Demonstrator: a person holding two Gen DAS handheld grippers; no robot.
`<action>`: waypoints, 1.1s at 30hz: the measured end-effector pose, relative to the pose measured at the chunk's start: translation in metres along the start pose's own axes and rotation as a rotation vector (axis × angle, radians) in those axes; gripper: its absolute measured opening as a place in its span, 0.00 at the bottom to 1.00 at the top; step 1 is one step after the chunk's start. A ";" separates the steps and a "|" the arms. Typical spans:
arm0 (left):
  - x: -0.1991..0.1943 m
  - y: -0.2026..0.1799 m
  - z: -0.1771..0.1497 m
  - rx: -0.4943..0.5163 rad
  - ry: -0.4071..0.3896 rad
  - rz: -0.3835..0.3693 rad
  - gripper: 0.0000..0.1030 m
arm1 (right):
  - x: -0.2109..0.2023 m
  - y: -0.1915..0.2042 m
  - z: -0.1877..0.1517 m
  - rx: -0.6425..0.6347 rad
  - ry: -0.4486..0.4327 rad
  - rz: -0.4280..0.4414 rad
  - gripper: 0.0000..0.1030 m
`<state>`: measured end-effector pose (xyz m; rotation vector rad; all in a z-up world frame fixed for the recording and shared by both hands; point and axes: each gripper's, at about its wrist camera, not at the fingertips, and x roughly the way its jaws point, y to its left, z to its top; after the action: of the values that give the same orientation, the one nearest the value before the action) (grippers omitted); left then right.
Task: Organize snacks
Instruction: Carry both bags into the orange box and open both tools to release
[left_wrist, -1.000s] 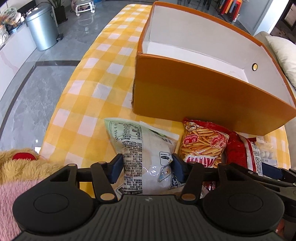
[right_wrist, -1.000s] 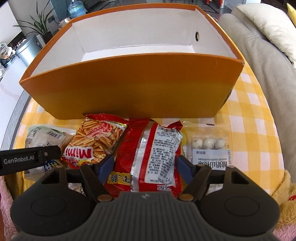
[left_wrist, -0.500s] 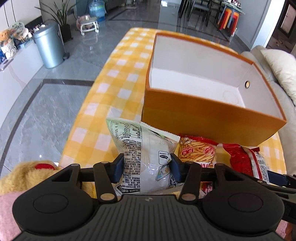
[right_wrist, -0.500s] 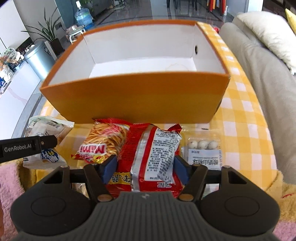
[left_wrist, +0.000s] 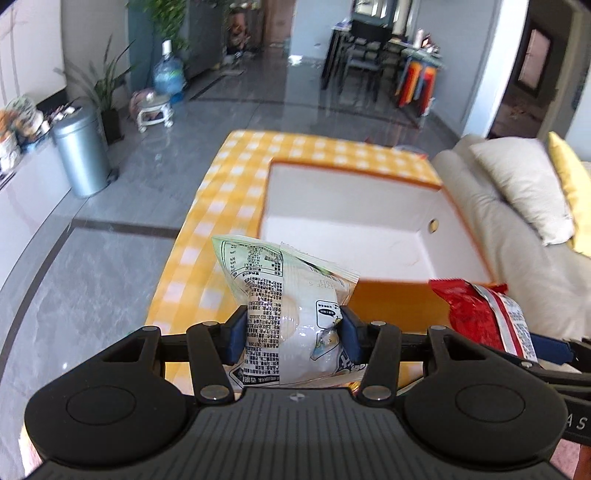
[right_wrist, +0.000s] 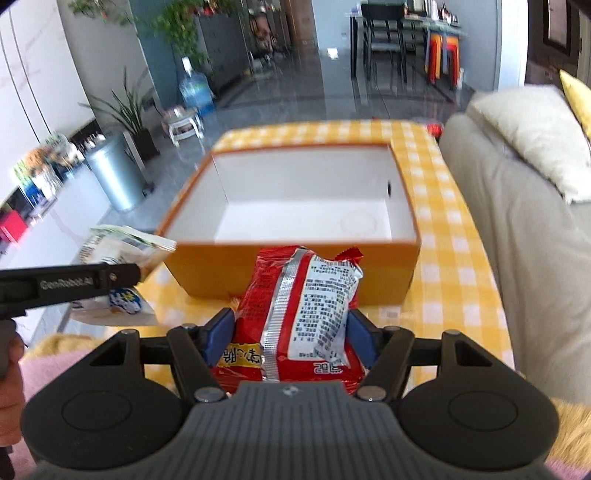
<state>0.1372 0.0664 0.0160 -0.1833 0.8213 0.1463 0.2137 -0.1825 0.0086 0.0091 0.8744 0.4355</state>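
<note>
**Both grippers loaded, held above the table short of the box**

Currently, largest first: table with yellow-and-white checked cloth (right_wrist: 458, 236), sofa along its right side with a cream pillow (right_wrist: 535, 144). Orange box (right_wrist: 295, 269) sits on the cloth, white inside, nothing visible in it; small round hole in its right wall.

Left gripper (left_wrist: 291, 328): blue pads clamped on the white-and-green snack bag (left_wrist: 288, 295), printed back side facing the camera. Bag is in the air in front of the box's near-left corner, top edge overlapping the box rim in view. In the right wrist view the same bag shows left of the box, outside it.

Right gripper (right_wrist: 288, 334): clamped on the red snack bag (right_wrist: 303, 302), silver seam and white label up. Bag is lifted, just short of the box's near wall, not inside.

Both bags are side by side, near each other; touching or apart, can't tell.
</note>
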 end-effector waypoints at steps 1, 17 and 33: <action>-0.002 -0.003 0.006 0.013 -0.013 -0.009 0.55 | -0.005 -0.001 0.005 -0.002 -0.016 0.009 0.62; 0.032 -0.040 0.077 0.144 -0.050 -0.047 0.55 | 0.013 -0.011 0.089 -0.057 -0.099 0.024 0.62; 0.141 -0.050 0.103 0.274 0.166 -0.056 0.55 | 0.133 -0.021 0.127 -0.085 0.124 -0.006 0.62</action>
<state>0.3152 0.0488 -0.0138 0.0402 0.9914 -0.0357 0.3901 -0.1309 -0.0118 -0.0996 0.9774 0.4705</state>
